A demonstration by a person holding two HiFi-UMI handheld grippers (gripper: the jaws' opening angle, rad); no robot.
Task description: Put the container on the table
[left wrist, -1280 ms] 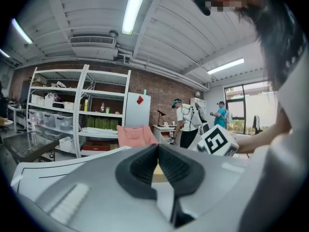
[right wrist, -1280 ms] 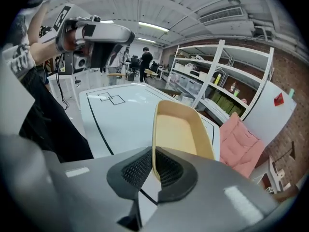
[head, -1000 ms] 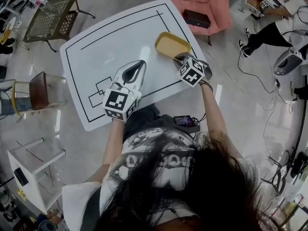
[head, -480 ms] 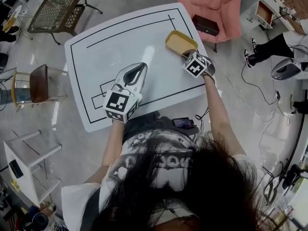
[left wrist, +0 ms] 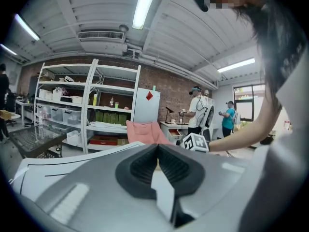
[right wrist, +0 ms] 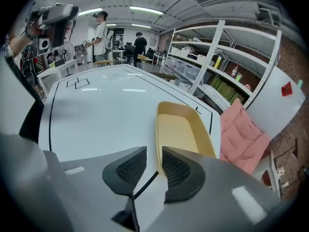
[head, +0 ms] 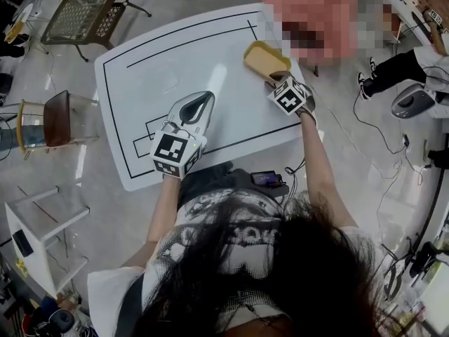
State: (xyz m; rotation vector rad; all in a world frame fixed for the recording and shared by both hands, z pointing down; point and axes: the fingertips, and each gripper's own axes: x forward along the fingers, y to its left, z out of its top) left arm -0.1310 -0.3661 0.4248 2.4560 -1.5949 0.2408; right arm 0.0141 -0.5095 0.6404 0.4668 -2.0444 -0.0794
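The container (head: 265,58), a shallow yellow tray, lies on the white table (head: 175,69) near its far right corner. In the right gripper view the container (right wrist: 181,129) rests flat, and its near rim runs into the gap of my right gripper (right wrist: 154,166). The jaws are opening and the pads stand clear of the rim. From the head view, my right gripper (head: 277,78) sits at the tray's near end. My left gripper (head: 207,93) hovers over the table's middle, shut and empty; its own view shows the left gripper (left wrist: 158,151) with its jaws together.
Black lines mark the table top (right wrist: 106,105). A pink chair (right wrist: 241,129) and white shelving (right wrist: 227,66) stand beyond the table's far right edge. A mesh table (head: 77,12), a brown chair (head: 56,128) and a white stand (head: 42,237) are on the left. People stand in the background.
The right gripper and the container have shifted a little toward the table's far right corner and settled there. The left gripper has hardly moved.
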